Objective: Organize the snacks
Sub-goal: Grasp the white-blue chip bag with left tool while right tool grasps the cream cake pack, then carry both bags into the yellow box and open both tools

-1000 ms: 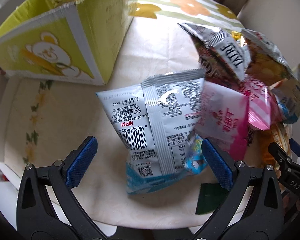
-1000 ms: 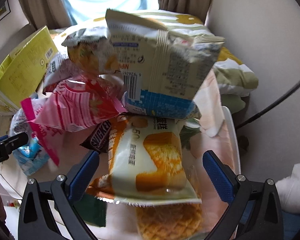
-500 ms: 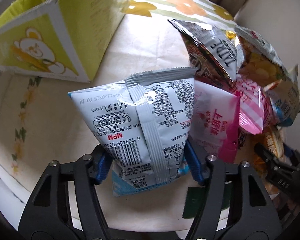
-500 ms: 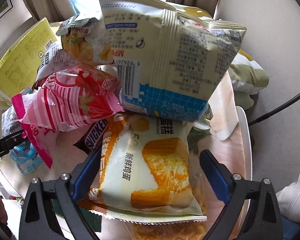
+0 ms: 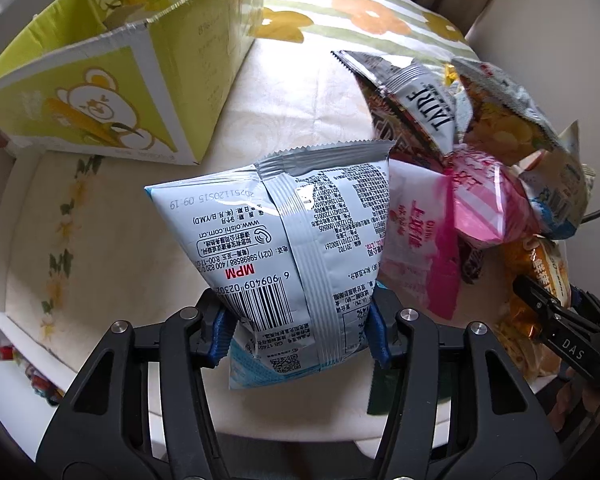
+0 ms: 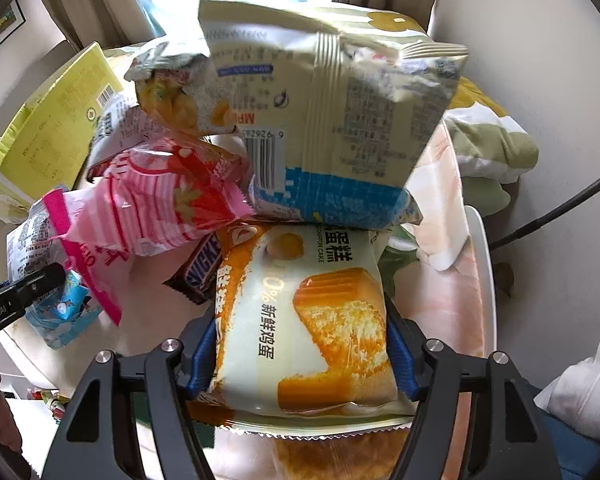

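Observation:
A pale blue snack bag (image 5: 284,220) with a barcode stands on end in the left wrist view. My left gripper (image 5: 299,336) is closing on its lower part, blue pads (image 5: 220,336) pressing both sides. In the right wrist view an orange-and-white cake pack (image 6: 308,312) lies in the snack pile. My right gripper (image 6: 300,360) is closing on it, and its pads (image 6: 400,360) squeeze the pack's sides. An open yellow-green cardboard box (image 5: 112,72) with a bear print stands at the far left.
More snacks are heaped on the round cloth-covered table (image 5: 100,240): a pink striped bag (image 6: 160,196), a Snickers bar (image 6: 200,272), a cream-and-blue bag (image 6: 332,120) and a silver bag (image 5: 424,100). A flowered cushion (image 5: 360,12) lies behind. The table edge (image 6: 480,280) runs at the right.
Both grippers went from wide open to closed around their packs. The pale blue bag now stands more upright between the left pads; the cake pack is pinched at its sides.

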The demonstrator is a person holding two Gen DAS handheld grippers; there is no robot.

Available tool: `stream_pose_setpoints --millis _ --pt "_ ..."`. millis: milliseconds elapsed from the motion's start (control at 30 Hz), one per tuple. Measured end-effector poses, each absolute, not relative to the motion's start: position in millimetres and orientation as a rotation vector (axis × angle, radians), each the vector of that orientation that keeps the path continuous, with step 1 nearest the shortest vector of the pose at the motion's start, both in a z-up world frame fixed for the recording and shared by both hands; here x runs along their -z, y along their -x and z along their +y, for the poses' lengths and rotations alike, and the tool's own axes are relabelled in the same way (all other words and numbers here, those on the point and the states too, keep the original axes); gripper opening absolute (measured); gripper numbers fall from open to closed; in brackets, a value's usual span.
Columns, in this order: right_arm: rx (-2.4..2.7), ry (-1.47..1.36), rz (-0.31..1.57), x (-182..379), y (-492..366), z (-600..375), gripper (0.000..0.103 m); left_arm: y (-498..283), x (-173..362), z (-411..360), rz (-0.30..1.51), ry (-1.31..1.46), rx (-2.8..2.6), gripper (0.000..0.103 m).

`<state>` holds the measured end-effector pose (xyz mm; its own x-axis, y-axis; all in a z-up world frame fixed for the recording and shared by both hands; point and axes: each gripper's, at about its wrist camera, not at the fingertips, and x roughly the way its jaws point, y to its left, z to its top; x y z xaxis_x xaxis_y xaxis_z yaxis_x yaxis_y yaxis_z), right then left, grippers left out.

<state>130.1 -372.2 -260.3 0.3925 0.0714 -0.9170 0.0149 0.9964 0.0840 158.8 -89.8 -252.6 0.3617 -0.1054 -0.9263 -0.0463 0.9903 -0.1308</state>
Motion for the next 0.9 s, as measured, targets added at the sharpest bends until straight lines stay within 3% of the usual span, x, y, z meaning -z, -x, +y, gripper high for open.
stream_pose_setpoints --millis 500,900 --pt "-0.025 -0.114 1.114 213 -94 -366 0.066 -121 182 -71 1.100 0.166 0.107 0.050" --pt "-0.021 -0.076 0.970 147 -98 -299 0.066 -148 119 -20 0.959 0.168 0.168 0.050"
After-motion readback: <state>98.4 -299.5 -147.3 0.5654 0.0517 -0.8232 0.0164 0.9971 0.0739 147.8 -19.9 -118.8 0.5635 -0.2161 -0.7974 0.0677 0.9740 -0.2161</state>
